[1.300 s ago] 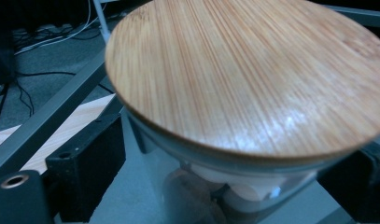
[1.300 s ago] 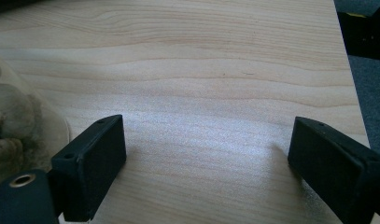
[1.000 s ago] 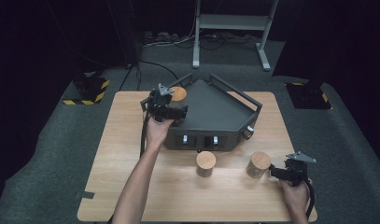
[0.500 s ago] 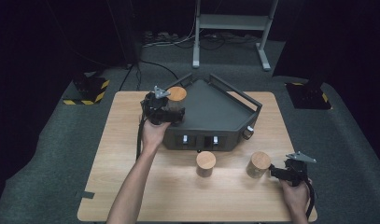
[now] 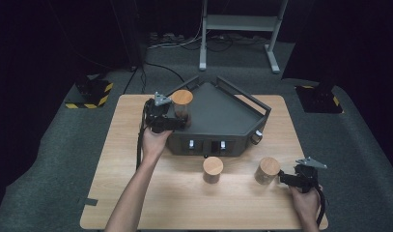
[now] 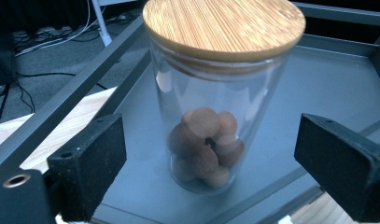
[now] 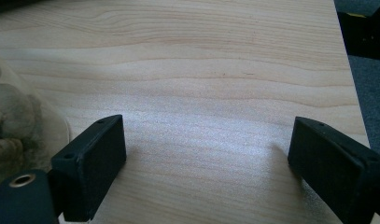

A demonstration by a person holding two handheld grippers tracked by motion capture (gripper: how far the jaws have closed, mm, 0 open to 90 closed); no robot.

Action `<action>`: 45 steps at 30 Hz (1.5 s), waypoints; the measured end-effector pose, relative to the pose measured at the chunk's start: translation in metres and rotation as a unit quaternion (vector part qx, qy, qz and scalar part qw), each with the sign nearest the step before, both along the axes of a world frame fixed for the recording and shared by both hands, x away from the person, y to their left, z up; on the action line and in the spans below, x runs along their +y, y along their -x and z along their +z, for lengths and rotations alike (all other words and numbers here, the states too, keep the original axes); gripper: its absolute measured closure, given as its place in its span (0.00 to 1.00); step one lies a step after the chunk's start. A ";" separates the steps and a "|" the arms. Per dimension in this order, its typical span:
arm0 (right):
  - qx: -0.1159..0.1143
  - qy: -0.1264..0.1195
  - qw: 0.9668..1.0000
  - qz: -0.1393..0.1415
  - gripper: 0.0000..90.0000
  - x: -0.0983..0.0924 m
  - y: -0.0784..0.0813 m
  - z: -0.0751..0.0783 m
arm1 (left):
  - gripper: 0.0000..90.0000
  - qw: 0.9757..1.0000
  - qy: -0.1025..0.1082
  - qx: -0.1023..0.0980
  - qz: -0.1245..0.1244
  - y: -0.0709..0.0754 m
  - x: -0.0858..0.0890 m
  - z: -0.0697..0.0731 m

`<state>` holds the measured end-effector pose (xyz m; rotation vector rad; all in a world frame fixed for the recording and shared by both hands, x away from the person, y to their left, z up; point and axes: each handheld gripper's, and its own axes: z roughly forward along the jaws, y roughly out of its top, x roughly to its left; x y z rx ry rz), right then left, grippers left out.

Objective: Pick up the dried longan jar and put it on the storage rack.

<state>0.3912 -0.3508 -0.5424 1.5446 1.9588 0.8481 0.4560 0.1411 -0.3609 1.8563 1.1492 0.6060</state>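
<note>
Jar [image 6: 215, 93] with the bamboo lid and a handful of brown nut-looking things inside is standing upright on the left corner of the dark grey tray [image 5: 223, 116], and that's clearly what the work is about right now. The left gripper [image 5: 177, 117] sits right at it, and from the left gripper view the jaws are spread wide on either side of the glass, not pressing it. So I'd call this the placing step just about done: jar set in the tray, grip let go.

Two more lidded jars wait on the wooden table [image 5: 112, 183] in front of the tray, the middle jar [image 5: 213, 169] and the right-hand jar [image 5: 268, 170]. The right gripper [image 5: 287, 178] hovers just beside that right-hand one, jaws spread over bare wood, holding nothing. Hard to say from above whether it's touching the glass, probably not.

Next move, I reckon: back the left gripper straight off without clipping the jar, then go for another one.
</note>
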 end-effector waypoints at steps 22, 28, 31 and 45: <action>0.000 0.000 1.000 0.000 0.12 0.000 0.000 0.000 | 0.10 1.000 0.015 0.006 0.011 0.022 0.022 -0.010; 0.000 0.000 1.000 0.000 0.12 0.000 0.000 0.000 | 0.11 1.000 0.017 0.003 0.015 0.029 0.028 -0.015; 0.000 0.000 1.000 0.000 0.12 0.000 0.000 0.000 | 0.11 1.000 0.020 0.002 0.018 0.032 0.031 -0.016; 0.000 0.000 1.000 0.000 0.12 0.000 0.000 0.000 | 0.11 1.000 0.008 0.002 0.027 0.045 0.041 -0.031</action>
